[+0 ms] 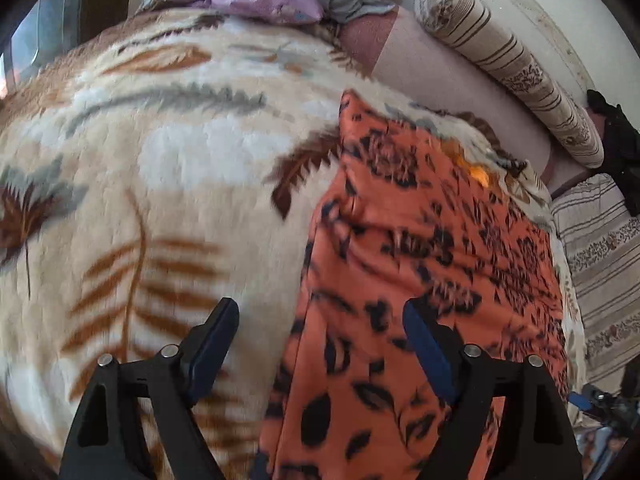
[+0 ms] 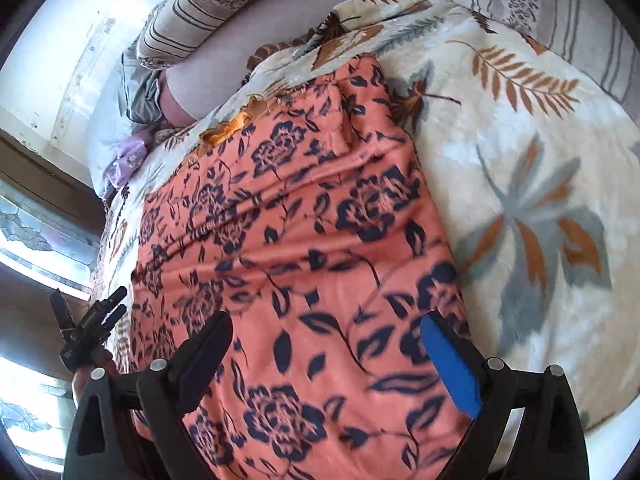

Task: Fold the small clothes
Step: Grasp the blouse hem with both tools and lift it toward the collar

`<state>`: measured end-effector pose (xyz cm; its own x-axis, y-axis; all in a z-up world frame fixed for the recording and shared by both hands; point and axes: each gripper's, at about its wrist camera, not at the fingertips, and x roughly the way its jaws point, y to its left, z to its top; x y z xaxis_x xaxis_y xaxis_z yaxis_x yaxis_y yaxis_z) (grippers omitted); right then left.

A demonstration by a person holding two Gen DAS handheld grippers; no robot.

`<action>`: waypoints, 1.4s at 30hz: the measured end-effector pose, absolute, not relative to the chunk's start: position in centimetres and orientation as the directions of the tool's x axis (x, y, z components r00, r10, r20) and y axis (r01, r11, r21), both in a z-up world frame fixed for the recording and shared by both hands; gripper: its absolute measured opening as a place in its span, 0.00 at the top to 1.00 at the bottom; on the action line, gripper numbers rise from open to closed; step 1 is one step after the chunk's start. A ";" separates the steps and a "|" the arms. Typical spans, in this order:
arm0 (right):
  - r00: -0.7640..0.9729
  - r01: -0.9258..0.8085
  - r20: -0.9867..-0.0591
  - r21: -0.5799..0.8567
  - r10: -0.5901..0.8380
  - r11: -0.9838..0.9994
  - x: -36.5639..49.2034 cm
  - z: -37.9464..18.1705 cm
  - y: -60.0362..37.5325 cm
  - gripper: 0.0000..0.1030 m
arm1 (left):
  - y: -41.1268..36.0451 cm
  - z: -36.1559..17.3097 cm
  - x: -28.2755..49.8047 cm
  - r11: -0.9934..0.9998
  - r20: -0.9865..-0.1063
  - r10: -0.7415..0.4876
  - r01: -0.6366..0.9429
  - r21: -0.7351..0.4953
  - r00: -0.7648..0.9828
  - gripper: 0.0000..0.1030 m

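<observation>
Here the orange floral garment (image 2: 304, 240) lies beneath both spread tongs, left (image 1: 320, 320) and right (image 2: 326, 336).

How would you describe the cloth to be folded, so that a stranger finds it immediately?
Find the bed covered by a cream leaf-print blanket. On it lies the orange garment, spread flat below both open grippers. It alone is orange with dark navy flowers; the pillows beside the blanket are striped beige.

Below both sets of jaws, the orange floral cloth (image 2: 304, 248) runs past the frame's bottom edge, motion-blurred.
</observation>
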<state>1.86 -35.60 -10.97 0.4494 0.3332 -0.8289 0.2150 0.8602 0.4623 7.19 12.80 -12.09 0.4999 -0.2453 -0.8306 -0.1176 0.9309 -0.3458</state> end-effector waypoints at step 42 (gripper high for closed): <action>0.361 0.230 -0.802 0.570 0.475 0.788 -6.6 -12.0 -39.6 0.92 | 13.0 -8.5 -7.1 0.959 -0.867 -0.256 -0.004 -0.285 0.429 0.94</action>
